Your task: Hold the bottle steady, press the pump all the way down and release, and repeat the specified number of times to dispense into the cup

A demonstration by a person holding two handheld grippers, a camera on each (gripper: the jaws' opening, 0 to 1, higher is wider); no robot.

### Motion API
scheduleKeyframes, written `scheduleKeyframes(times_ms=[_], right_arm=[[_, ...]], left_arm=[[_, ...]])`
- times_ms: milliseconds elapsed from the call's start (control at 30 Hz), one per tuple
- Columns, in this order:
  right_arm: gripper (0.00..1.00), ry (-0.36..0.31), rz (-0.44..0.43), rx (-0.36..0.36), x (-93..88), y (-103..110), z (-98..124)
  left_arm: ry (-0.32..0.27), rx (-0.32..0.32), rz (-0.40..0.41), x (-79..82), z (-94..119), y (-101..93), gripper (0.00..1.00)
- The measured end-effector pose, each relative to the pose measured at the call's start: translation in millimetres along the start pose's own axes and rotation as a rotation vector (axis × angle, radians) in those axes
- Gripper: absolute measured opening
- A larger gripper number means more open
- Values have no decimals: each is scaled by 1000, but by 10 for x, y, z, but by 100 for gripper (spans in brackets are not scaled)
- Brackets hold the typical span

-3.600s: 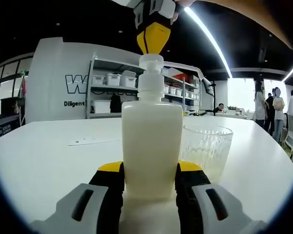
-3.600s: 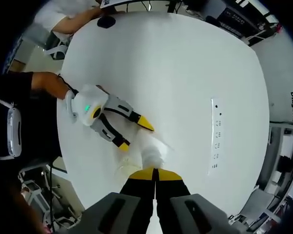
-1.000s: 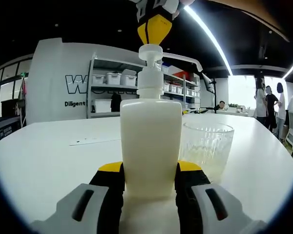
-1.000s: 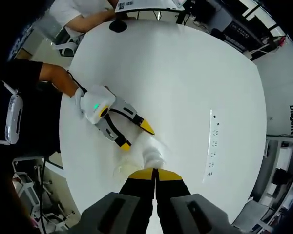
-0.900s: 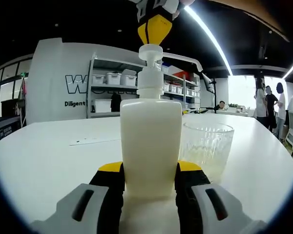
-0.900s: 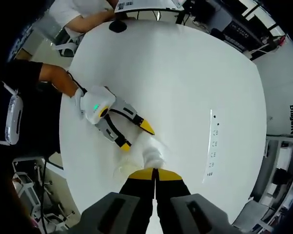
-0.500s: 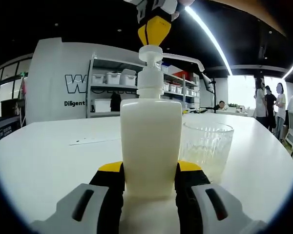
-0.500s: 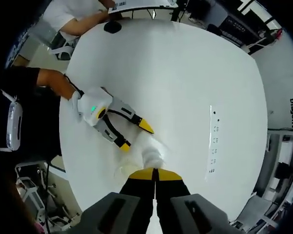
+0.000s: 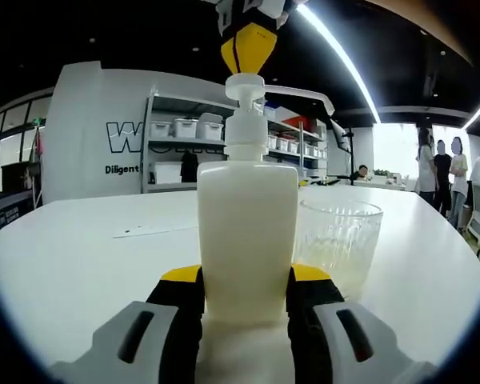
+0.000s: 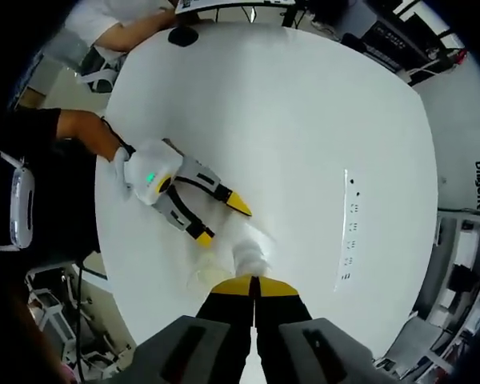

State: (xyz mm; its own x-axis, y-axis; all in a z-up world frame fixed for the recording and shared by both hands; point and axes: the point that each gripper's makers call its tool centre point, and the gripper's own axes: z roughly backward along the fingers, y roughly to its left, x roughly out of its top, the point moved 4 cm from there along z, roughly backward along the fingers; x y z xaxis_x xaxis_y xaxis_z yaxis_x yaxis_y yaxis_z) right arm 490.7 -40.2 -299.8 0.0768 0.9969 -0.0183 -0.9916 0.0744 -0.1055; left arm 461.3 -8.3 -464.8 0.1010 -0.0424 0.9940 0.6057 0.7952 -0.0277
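The left gripper [image 9: 244, 300] is clamping its two black and yellow jaws on the lower sides of the cream-white rectangular plastic pump bottle [image 9: 247, 240], and this grip is there so that the bottle will not tip or slide when force is coming from above. The bottle is standing upright on the round white table [image 9: 72, 248], in the middle of the left gripper view, and the ribbed clear glass cup [image 9: 338, 244] is standing just beside it on the right, under the side where the spout should deliver (the spout itself I cannot make out well). The right gripper [image 9: 249, 46] is coming down from above with its yellow tips pressed together, and they are resting on the white pump head [image 9: 246, 86] or just over it; closed jaws are giving one firm point for pushing. In the right gripper view the pump head [image 10: 250, 258] is lying directly ahead of the joined tips. The pump seems to be raised now, so I judge that a press is about to begin.
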Motion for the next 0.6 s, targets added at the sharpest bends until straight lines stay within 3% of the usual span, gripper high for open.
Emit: scheduleKeyframes(times_ms=[600], right_arm=[[0, 16, -9, -11, 27, 17, -15]], left_arm=[[2, 1, -2, 6, -42, 49, 39]])
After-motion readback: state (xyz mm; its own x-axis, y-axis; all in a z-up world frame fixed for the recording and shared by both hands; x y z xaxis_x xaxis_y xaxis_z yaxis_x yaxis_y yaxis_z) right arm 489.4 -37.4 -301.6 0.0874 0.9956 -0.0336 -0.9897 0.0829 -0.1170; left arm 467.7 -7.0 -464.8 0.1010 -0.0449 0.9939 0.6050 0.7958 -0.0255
